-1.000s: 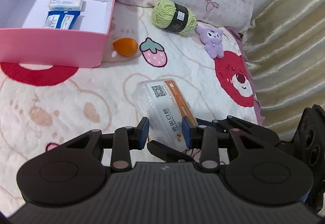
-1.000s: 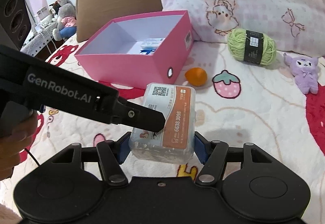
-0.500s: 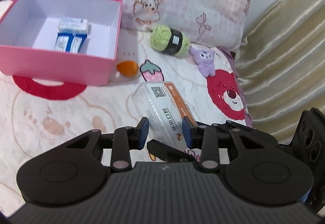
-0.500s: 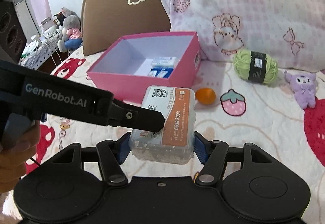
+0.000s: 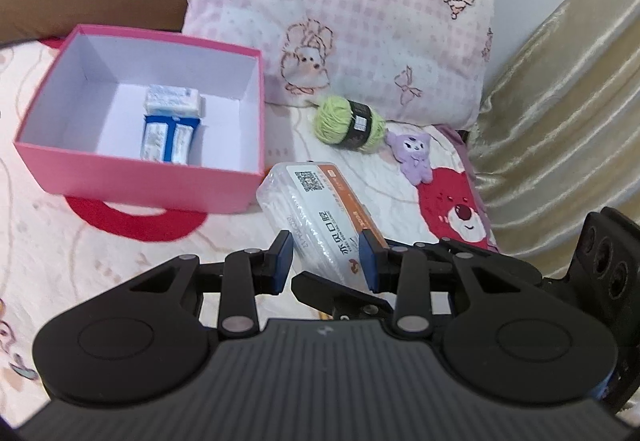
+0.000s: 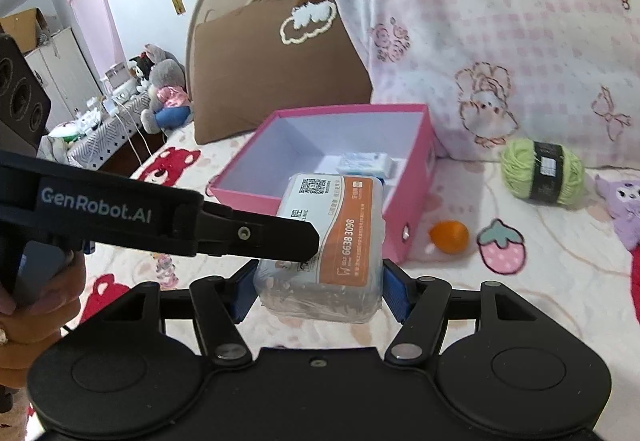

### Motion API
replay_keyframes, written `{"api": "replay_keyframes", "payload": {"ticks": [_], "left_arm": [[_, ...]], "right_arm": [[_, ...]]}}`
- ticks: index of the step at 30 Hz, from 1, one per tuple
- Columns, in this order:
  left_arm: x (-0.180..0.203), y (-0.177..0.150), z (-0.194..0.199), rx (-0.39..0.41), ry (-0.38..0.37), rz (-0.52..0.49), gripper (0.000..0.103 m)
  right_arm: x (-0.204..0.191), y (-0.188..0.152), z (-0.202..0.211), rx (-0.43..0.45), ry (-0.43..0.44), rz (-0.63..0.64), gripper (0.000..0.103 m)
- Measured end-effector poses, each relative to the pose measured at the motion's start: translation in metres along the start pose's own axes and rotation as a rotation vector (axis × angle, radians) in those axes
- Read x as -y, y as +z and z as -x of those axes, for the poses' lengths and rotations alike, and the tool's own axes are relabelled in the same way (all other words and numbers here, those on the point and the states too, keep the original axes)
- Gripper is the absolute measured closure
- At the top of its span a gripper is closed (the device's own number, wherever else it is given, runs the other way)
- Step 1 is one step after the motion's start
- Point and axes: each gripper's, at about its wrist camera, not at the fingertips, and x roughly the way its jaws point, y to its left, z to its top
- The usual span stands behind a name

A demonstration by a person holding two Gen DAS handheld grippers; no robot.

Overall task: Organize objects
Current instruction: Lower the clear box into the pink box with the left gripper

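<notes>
The right gripper (image 6: 318,293) is clamping the clear plastic box (image 6: 332,237) across its short sides, blue pads bearing on both walls, and is carrying it in the air above the bed (image 6: 540,305), in front of the pink box (image 6: 416,209). The left gripper (image 5: 326,261) is meeting the same box from the side; its right pad is touching the orange-labelled face, while the left pad appears to be standing just clear, so whether it is truly gripping cannot be told. The plastic box is reading as light and rigid, with smooth, likely slippery walls (contents look small and loose), so holding low on opposite flat sides seems soundest. The pink box is sitting open, already holding small packets (image 5: 170,129). An orange (image 6: 448,237), a green yarn ball (image 6: 540,173) and a purple plush (image 5: 414,157) are lying on the soft patterned bedding, which may be giving uneven support. Pillows and a headboard are standing behind.
</notes>
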Motion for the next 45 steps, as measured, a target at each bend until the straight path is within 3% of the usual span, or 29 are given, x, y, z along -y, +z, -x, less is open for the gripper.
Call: {"api": "replay_keyframes", "payload": {"ticks": [11,16,21,29,36,40,45], "left_arm": [[-0.042,0.044,0.019,0.001,0.056,0.009,0.069],[-0.065,0.054,0.007,0.007,0.070,0.021,0.069],[-0.096,0.069,-0.011,-0.008,0.061,0.105,0.069],[-0.133,0.106,-0.036,-0.051,0.125,0.146,0.068],[-0.170,0.135,-0.075,-0.142,0.173,0.223,0.068],[-0.184,0.146,-0.102,-0.181,0.246,0.217,0.067],[-0.206,0.152,-0.128,-0.216,0.239,0.266,0.067]], "right_arm": [[-0.019,0.041,-0.043,0.008,0.090,-0.028,0.034],[-0.018,0.053,-0.071,-0.019,0.104,-0.032,0.034],[-0.022,0.063,-0.099,-0.055,0.073,-0.016,0.034],[-0.022,0.091,-0.154,-0.099,0.077,-0.053,0.034],[-0.011,0.108,-0.213,-0.216,0.083,-0.115,0.034],[-0.011,0.116,-0.254,-0.305,0.092,-0.064,0.034],[-0.003,0.122,-0.283,-0.369,0.079,-0.060,0.035]]}}
